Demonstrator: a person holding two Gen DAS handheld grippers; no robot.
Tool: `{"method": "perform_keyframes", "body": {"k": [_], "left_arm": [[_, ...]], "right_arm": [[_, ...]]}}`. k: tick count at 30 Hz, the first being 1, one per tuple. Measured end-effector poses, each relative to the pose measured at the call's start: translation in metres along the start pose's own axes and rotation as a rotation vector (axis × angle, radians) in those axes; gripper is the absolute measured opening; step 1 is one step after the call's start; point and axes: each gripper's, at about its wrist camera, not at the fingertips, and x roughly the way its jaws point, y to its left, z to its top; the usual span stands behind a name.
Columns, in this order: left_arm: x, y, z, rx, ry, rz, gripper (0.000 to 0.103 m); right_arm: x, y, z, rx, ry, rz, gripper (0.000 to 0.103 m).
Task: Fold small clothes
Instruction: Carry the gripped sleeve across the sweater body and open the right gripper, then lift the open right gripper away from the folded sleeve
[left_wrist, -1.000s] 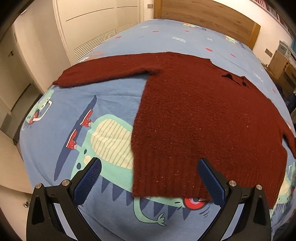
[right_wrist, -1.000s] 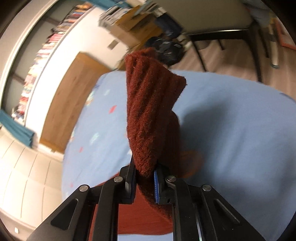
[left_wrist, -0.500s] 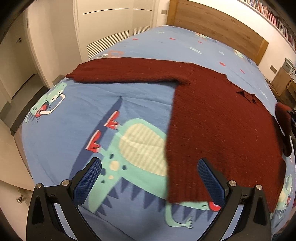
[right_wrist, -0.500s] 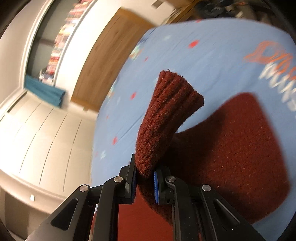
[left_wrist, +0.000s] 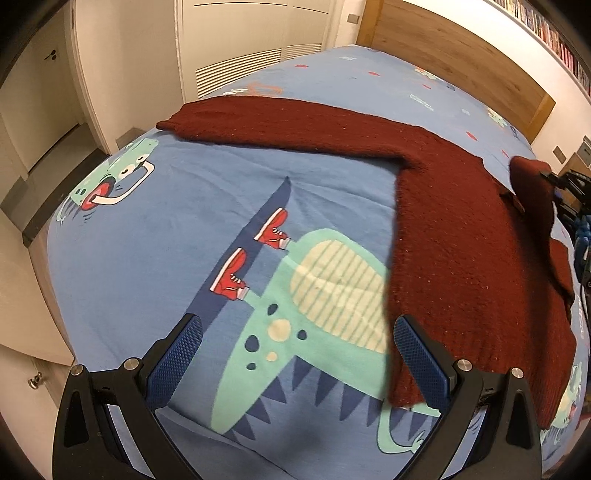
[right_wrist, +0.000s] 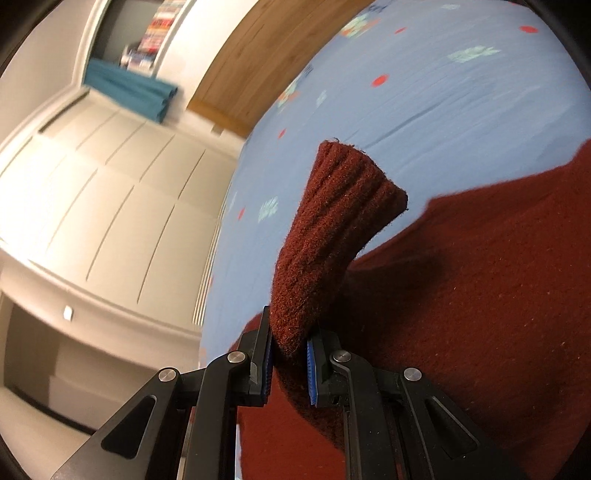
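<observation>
A dark red knitted sweater (left_wrist: 465, 240) lies flat on the blue bed (left_wrist: 155, 229). One sleeve (left_wrist: 280, 122) stretches out to the far left. My left gripper (left_wrist: 295, 350) hovers open over the sheet beside the sweater's hem, with nothing between its fingers. My right gripper (right_wrist: 290, 354) is shut on the ribbed cuff of the other sleeve (right_wrist: 332, 229), which stands up above the sweater's body (right_wrist: 480, 295). In the left wrist view that lifted cuff (left_wrist: 528, 181) and the right gripper (left_wrist: 570, 192) appear at the right edge, over the collar area.
The sheet carries a green dinosaur print (left_wrist: 314, 295) with red shoes. A wooden headboard (left_wrist: 454, 51) stands at the far end. White wardrobe doors (right_wrist: 110, 177) and a vent panel (left_wrist: 236, 70) line the left side, with a floor gap beside the bed.
My right gripper has carried the cuff from beyond the bed's side inward over the sweater's body. My left gripper has shifted left, from over the hem to over the dinosaur print.
</observation>
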Motion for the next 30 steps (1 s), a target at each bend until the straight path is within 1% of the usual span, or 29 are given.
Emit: {"method": "perform_keyframes", "body": {"k": [4,10,12,16,18,19,20,21,23,28,30], "left_arm": [[0.002,0.006,0.000,-0.004,0.005,0.000,0.102],[0.005,0.009,-0.001,0.000,0.013,-0.005,0.102],[0.006,0.010,-0.001,-0.003,0.017,-0.007,0.102],[0.008,0.009,-0.003,0.000,0.022,-0.006,0.102],[0.009,0.007,-0.004,0.003,0.024,-0.007,0.102],[0.008,0.007,-0.004,0.006,0.025,-0.008,0.102],[0.009,0.006,-0.004,0.007,0.025,-0.008,0.102],[0.009,0.005,-0.004,0.009,0.023,-0.008,0.102],[0.007,0.004,-0.005,0.009,0.016,-0.003,0.102],[0.005,0.001,-0.004,0.020,0.002,0.002,0.102],[0.004,0.000,-0.004,0.023,-0.004,-0.006,0.102]], "right_arm": [[0.029,0.020,-0.020,-0.056,0.052,-0.017,0.014],[0.065,0.041,-0.042,-0.125,0.126,-0.053,0.015],[0.075,0.048,-0.045,-0.174,0.148,-0.094,0.015],[0.095,0.058,-0.062,-0.318,0.212,-0.214,0.019],[0.101,0.056,-0.065,-0.356,0.241,-0.248,0.023],[0.104,0.056,-0.068,-0.367,0.249,-0.258,0.027],[0.105,0.056,-0.071,-0.376,0.258,-0.262,0.031],[0.107,0.057,-0.075,-0.384,0.267,-0.262,0.034],[0.105,0.057,-0.077,-0.403,0.276,-0.253,0.045],[0.108,0.072,-0.080,-0.463,0.315,-0.205,0.047],[0.098,0.073,-0.078,-0.490,0.316,-0.179,0.047]]}}
